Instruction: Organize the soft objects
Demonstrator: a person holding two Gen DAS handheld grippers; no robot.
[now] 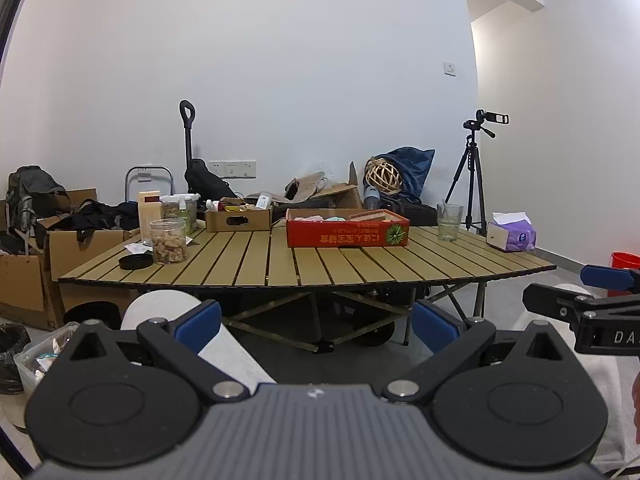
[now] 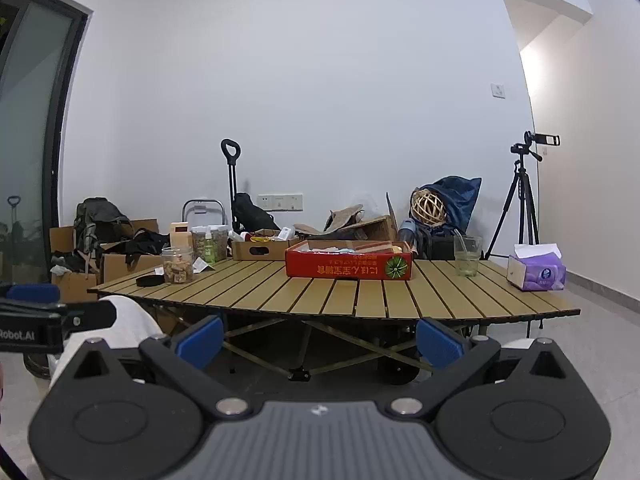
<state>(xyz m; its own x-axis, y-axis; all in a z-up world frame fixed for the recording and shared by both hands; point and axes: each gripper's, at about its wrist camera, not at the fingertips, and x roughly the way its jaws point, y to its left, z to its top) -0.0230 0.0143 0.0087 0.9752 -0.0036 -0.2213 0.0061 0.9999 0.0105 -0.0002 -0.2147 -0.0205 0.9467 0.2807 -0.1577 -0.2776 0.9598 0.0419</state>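
Note:
A red cardboard box (image 1: 347, 233) (image 2: 348, 268) sits at the middle of the slatted wooden table (image 1: 304, 268) (image 2: 340, 292). Pale pink and teal soft items (image 1: 320, 218) lie inside it, mostly hidden by its wall. My left gripper (image 1: 316, 326) is held low, in front of the table's near edge and below it, open with nothing between its blue pads. My right gripper (image 2: 320, 342) is beside it at the same height, also wide open and holding nothing. Each gripper shows at the edge of the other's view: the right gripper (image 1: 568, 286) and the left gripper (image 2: 60, 304).
On the left of the table are snack jars (image 1: 169, 241), a black lid (image 1: 136, 262) and a brown box (image 1: 238, 220). A glass (image 2: 467, 255) and a purple tissue box (image 2: 536, 270) stand on the right. A person's light-trousered knee (image 1: 168, 308) is under the near edge. A tripod (image 2: 524, 196) stands at the back right.

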